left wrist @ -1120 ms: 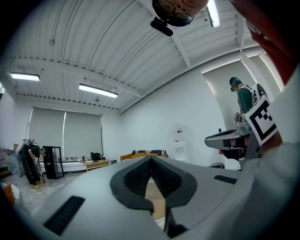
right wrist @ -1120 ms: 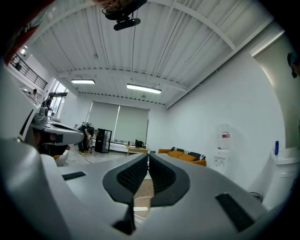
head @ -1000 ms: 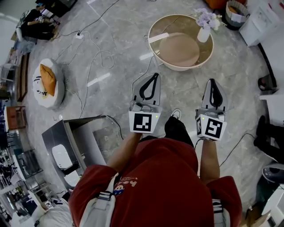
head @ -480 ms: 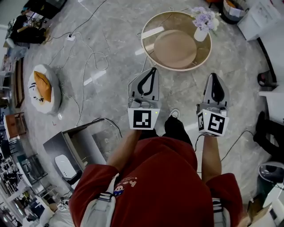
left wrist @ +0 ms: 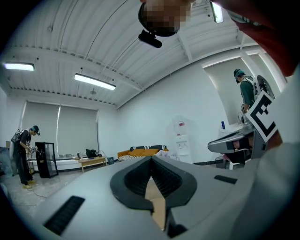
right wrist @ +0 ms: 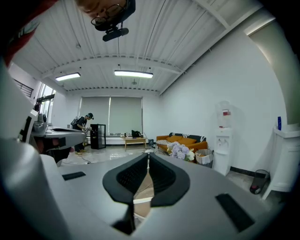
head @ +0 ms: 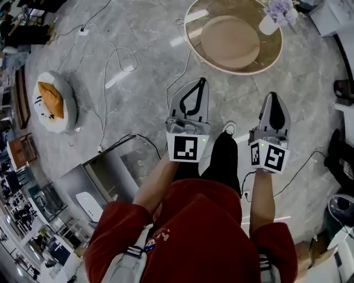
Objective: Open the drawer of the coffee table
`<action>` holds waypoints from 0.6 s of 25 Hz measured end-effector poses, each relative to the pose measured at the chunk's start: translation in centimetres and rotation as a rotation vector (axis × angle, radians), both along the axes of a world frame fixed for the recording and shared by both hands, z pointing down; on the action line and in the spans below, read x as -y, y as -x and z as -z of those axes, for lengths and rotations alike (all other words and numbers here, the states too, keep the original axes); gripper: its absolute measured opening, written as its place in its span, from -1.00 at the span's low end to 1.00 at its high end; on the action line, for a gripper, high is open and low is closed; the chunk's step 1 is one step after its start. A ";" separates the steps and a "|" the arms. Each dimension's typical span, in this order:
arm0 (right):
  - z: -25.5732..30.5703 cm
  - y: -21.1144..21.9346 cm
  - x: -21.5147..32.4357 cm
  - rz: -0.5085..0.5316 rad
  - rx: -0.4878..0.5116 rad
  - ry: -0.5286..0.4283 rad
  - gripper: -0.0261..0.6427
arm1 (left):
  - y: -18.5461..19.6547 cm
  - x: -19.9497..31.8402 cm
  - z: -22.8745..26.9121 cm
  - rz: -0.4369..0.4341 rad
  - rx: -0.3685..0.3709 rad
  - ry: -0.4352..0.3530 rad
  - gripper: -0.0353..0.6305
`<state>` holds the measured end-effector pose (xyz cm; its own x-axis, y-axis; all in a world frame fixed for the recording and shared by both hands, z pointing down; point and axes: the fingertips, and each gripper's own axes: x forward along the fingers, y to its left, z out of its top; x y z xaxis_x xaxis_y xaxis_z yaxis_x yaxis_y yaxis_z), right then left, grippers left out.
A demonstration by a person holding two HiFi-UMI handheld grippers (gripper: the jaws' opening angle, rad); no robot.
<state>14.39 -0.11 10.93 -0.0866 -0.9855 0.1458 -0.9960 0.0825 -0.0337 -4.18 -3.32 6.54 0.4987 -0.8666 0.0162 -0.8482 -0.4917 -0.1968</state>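
The round coffee table (head: pixel 194 48) has a glass top over a wooden shelf and stands at the top of the head view. No drawer shows in any view. My left gripper (head: pixel 200 81) is held level just short of the table's near rim, its jaws closed tip to tip with nothing between them. My right gripper (head: pixel 275 97) hangs beside it to the right, also shut and empty. A white vase of purple flowers (head: pixel 275 16) stands on the table's far right edge. In the left gripper view the left gripper (left wrist: pixel 151 158) points across the room. In the right gripper view the right gripper (right wrist: pixel 148 155) points toward the flowers (right wrist: pixel 180 151).
Cables (head: pixel 110 61) trail over the marble floor at left, near a round cushion (head: pixel 52 99). A grey open cabinet (head: pixel 105 171) stands at my lower left. Dark shoes (head: pixel 343 88) lie at the right edge. A person (left wrist: pixel 23 154) stands far off by a black cabinet.
Both grippers have sunk and come forward with me, still side by side. The table has slid up and right in the head view. Neither pair of jaws has changed.
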 end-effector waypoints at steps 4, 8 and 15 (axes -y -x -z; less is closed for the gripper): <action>-7.9 3.9 0.4 0.037 -0.008 0.045 -0.85 | 2.4 1.3 -7.4 0.009 -0.004 0.017 -0.85; -18.7 7.5 1.2 0.106 -0.056 0.064 -0.85 | 4.2 2.1 -18.6 0.024 -0.020 0.053 -0.85; -39.1 8.7 2.5 0.162 -0.059 0.105 -0.85 | 6.4 2.9 -39.7 0.112 -0.040 0.057 -0.85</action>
